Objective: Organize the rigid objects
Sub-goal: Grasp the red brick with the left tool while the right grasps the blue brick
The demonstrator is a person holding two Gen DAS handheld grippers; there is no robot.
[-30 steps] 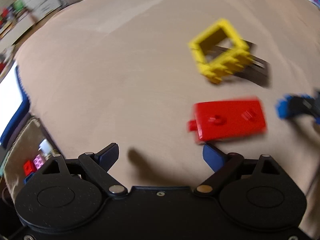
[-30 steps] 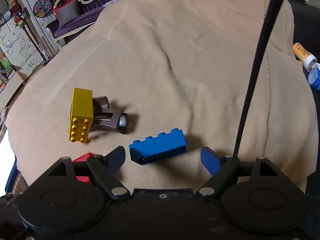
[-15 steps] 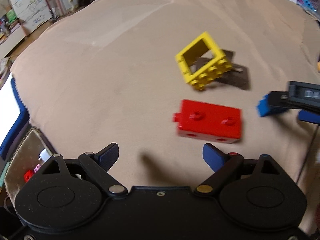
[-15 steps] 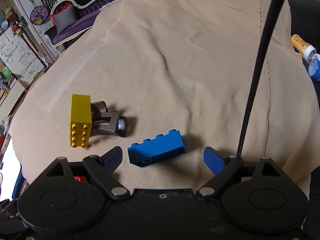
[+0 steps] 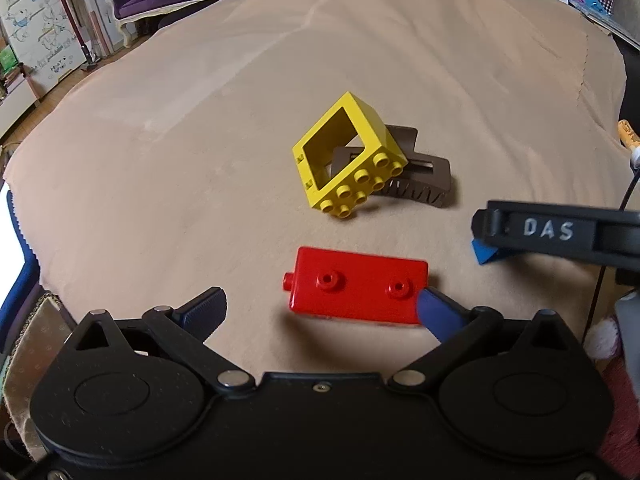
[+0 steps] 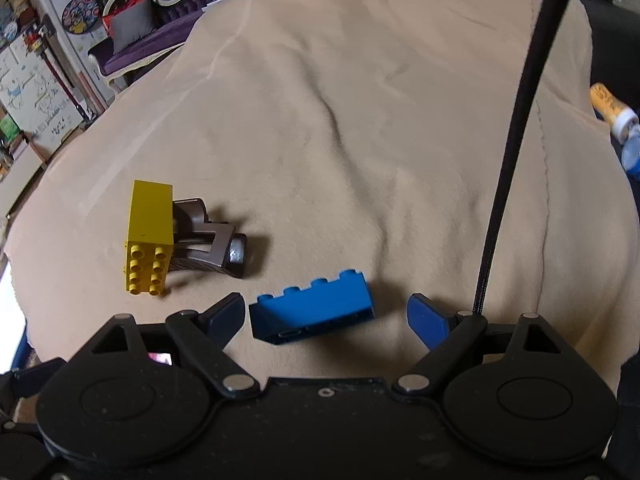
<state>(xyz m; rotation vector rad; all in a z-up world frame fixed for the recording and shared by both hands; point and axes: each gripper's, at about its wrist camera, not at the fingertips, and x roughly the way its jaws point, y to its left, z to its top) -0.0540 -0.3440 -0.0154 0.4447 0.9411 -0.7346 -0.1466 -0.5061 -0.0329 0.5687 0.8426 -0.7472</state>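
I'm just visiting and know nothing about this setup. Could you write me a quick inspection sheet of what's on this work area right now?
Surface: beige blanket, wrinkled.
Job's things: red brick; blue brick; yellow frame leaning on a brown hair clip.
Clutter: orange bottle off the blanket's edge.
Grippers: left gripper open, one finger over the red brick's corner; right gripper open, astride the blue brick.
Cables: black cable across the right view.
Surroundings: purple sofa, shelves, drawings on the wall.
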